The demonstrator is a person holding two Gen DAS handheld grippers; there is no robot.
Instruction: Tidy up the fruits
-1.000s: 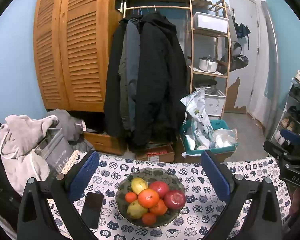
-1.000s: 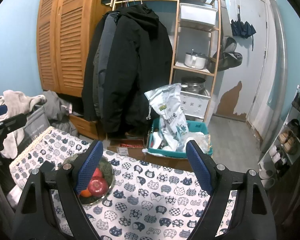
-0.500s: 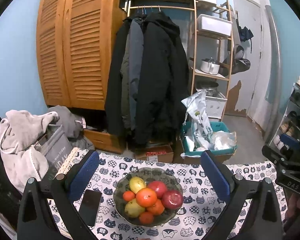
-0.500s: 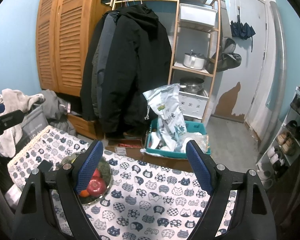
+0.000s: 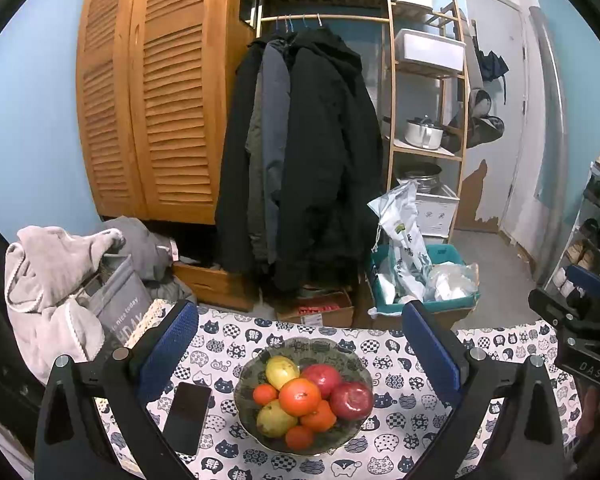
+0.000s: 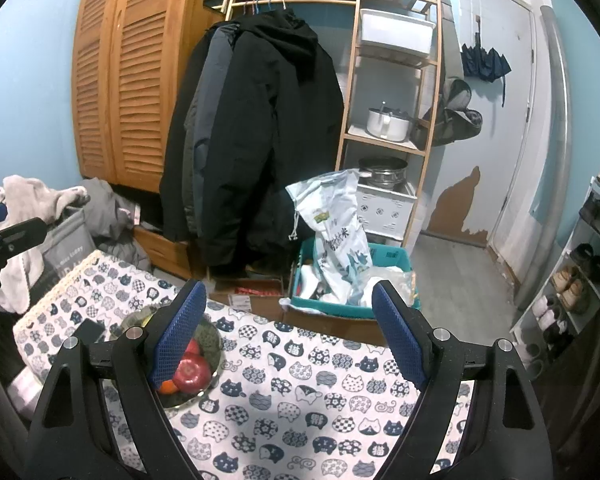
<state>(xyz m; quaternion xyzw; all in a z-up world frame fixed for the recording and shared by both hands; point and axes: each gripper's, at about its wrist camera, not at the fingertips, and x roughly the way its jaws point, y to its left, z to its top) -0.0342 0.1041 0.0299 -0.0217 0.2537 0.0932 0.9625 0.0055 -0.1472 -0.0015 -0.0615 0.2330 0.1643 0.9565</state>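
Hovering with blue-padded jaws spread wide and empty, the left gripper (image 5: 300, 344) is centred directly before the dark glass bowl of red, orange and yellow fruit (image 5: 304, 396) on the cat-print tablecloth (image 5: 400, 380), while the equally unclenched right gripper (image 6: 288, 320) is held farther off, the bowl lying to its left.

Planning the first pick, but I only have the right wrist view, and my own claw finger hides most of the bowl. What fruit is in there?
Observer: Eight pieces in the bowl: two red apples, two yellow-green fruits, four orange ones.
Operator: Which sits on top?
Observer: The largest orange, mid-pile, seems highest.
Operator: Is the left claw holding anything?
Observer: No; the left claw is open and empty, with the bowl between its fingers.
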